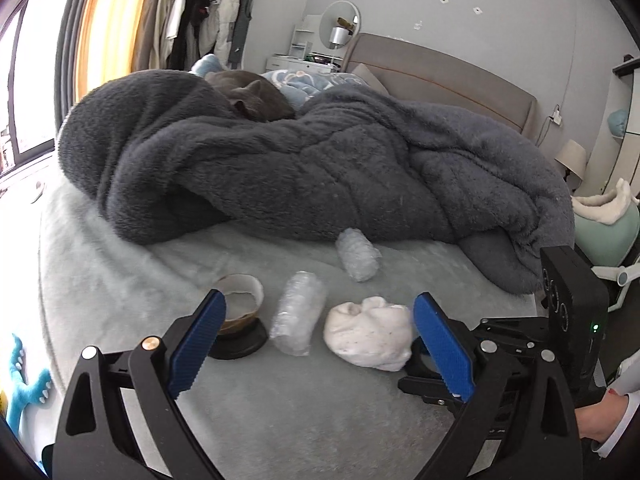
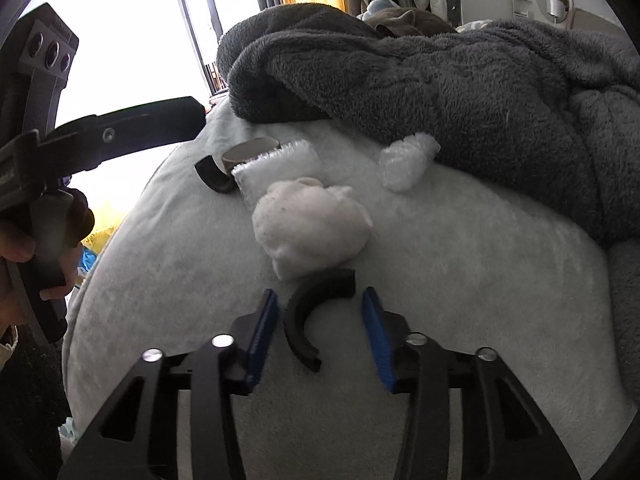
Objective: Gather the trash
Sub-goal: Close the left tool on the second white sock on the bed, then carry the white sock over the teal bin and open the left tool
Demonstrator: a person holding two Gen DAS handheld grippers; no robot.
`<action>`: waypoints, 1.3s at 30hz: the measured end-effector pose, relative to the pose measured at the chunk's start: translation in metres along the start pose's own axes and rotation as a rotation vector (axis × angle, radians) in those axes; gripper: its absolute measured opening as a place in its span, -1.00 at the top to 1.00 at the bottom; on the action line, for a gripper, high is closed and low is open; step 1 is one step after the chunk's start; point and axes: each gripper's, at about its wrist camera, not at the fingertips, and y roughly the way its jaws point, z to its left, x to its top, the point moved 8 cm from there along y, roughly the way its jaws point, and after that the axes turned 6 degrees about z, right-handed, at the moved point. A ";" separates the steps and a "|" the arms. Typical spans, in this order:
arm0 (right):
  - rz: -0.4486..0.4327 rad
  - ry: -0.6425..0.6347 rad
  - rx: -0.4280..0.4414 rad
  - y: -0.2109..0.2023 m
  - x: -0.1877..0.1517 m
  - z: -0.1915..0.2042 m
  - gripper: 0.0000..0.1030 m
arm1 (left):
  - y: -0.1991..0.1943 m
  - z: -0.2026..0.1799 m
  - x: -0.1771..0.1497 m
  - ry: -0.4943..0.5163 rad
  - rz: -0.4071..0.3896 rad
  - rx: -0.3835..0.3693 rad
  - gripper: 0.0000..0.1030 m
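Trash lies on the pale bed sheet [image 1: 280, 408]. A crumpled white wad [image 1: 370, 334] sits beside a bubble-wrap roll [image 1: 298, 312]; a second bubble-wrap roll [image 1: 358, 254] lies by the blanket. A paper cup [image 1: 240, 304] rests on a black lid. My left gripper [image 1: 320, 348] is open, hovering before the roll and wad. My right gripper [image 2: 320, 338] is open, its fingers either side of a black curved plastic piece [image 2: 308, 320], just short of the wad [image 2: 310, 232]. The cup [image 2: 250, 151] and both rolls [image 2: 276, 168] [image 2: 406, 164] lie beyond.
A big dark grey fleece blanket [image 1: 320, 168] is heaped across the bed, with a grey cat [image 1: 256, 98] lying on it. A headboard [image 1: 440, 76], a dresser with a mirror and a clothes rack stand behind. The window [image 2: 120, 40] is to the left.
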 end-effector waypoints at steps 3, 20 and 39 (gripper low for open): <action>-0.009 0.011 0.017 -0.005 -0.001 -0.005 0.51 | 0.004 -0.011 0.000 0.026 -0.004 -0.015 -0.87; -0.125 0.138 0.036 -0.049 -0.011 -0.056 0.75 | 0.035 -0.053 -0.012 0.117 0.070 -0.011 -0.64; -0.130 0.208 0.080 -0.051 -0.006 -0.063 0.75 | 0.061 -0.038 -0.032 0.100 0.151 0.045 0.04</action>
